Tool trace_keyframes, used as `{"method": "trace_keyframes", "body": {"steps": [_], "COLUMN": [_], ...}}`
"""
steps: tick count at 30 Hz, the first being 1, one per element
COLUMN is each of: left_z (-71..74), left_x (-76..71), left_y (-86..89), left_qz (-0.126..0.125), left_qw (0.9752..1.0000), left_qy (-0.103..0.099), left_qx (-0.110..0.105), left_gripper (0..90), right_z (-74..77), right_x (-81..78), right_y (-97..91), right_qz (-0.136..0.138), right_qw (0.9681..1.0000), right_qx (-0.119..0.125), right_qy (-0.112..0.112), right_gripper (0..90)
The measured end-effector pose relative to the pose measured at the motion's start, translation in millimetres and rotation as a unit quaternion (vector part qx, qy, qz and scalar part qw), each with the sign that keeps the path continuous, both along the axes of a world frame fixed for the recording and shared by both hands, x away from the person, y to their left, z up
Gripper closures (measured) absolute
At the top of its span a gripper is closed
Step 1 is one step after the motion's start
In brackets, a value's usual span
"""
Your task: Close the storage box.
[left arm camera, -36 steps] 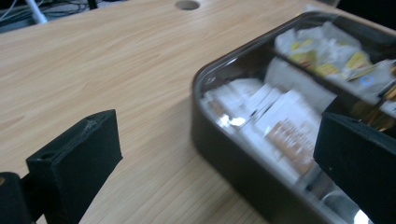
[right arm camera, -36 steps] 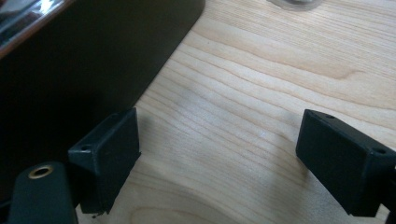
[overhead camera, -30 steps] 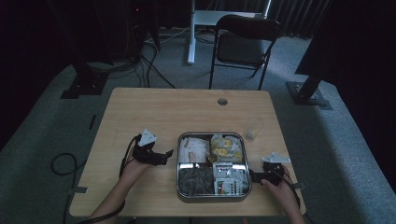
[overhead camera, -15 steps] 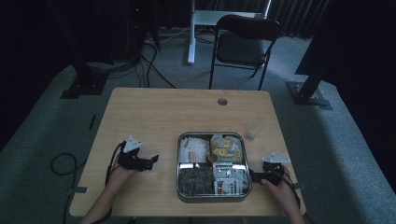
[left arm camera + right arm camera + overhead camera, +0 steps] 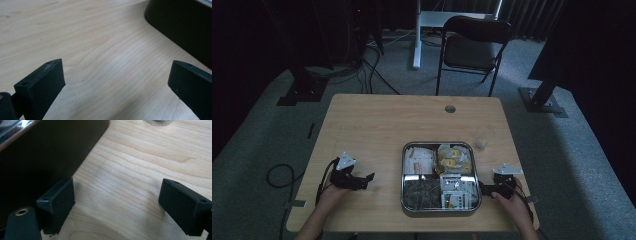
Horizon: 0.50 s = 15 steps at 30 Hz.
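Two empty grippers flanking tray (image 5: pixel 441 210)

Your surface: a light wooden table (image 5: pixel 377 130), round grommet hole (image 5: pixel 450 108) near its far edge. On it: one metal tray (image 5: pixel 403 175) of packets, between your two sets of fingers, nearer the right fingers (image 5: pixel 486 189); one small clear cup (image 5: pixel 481 144) beyond those fingers, just off the tray's far corner.
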<state>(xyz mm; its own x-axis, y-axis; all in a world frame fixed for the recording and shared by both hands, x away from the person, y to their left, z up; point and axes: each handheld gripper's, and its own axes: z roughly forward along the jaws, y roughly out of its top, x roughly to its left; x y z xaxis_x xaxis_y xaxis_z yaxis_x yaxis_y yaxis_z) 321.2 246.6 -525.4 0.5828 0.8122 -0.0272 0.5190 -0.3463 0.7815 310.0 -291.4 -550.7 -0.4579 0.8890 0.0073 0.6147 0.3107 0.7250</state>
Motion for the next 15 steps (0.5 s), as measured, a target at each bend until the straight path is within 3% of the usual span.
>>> {"method": "trace_keyframes", "body": {"steps": [5,13,14,15], "left_z": [-4.7,-10.9,-11.9,-12.3], "left_x": [-7.2,-15.6,-19.2,-20.8], "left_y": [1.3,3.4,4.0,4.6], "left_qz": [-0.016,-0.031,-0.04,-0.046], "left_qw": [0.9996,0.9989,0.9982,0.9981], "left_qy": [0.007,0.013,0.008,0.011], "left_qx": [0.022,0.033,0.044,0.04], "left_gripper": [0.9,0.9,0.9,0.9], "right_z": [0.0,0.0,0.0,0.0], "right_x": [0.0,0.0,0.0,0.0], "right_y": [0.0,0.0,0.1,0.0], "right_qz": [0.0,0.0,0.0,0.0], "right_qw": [1.0,1.0,1.0,1.0], "right_qx": [0.0,0.0,0.0,0.0], "right_qy": [0.0,0.0,0.0,0.0], "right_gripper": [12.9,12.9,12.9,12.9]}}
